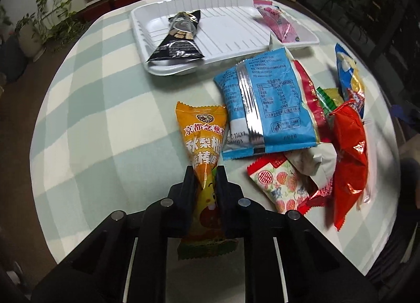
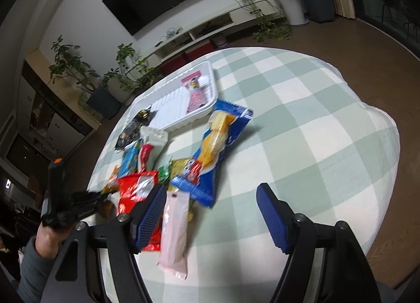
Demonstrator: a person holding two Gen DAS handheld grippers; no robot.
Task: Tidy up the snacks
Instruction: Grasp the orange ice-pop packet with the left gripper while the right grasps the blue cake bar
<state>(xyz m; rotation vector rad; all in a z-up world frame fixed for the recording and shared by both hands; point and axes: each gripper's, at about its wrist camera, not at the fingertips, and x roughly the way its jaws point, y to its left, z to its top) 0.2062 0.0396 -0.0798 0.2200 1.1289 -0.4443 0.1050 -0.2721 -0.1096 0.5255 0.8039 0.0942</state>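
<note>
My left gripper (image 1: 205, 171) is shut on an orange lollipop packet (image 1: 202, 129), pinching its narrow part just above the checked tablecloth. A white tray (image 1: 231, 48) sits farther back, holding a black snack packet (image 1: 178, 38) and a pink packet (image 1: 278, 22). A light blue packet (image 1: 273, 103), a red packet (image 1: 349, 156) and a strawberry-print packet (image 1: 281, 187) lie in a pile to the right. My right gripper (image 2: 211, 198) is open and empty above the table, with a pale pink packet (image 2: 174, 229) and a blue chip bag (image 2: 218, 140) in front of it.
The round table with green-white checked cloth (image 1: 105, 119) has open cloth left of the pile and on the right in the right wrist view (image 2: 302, 132). The left gripper and hand (image 2: 71, 206) show at that view's left edge. Potted plants and a TV cabinet stand beyond the table.
</note>
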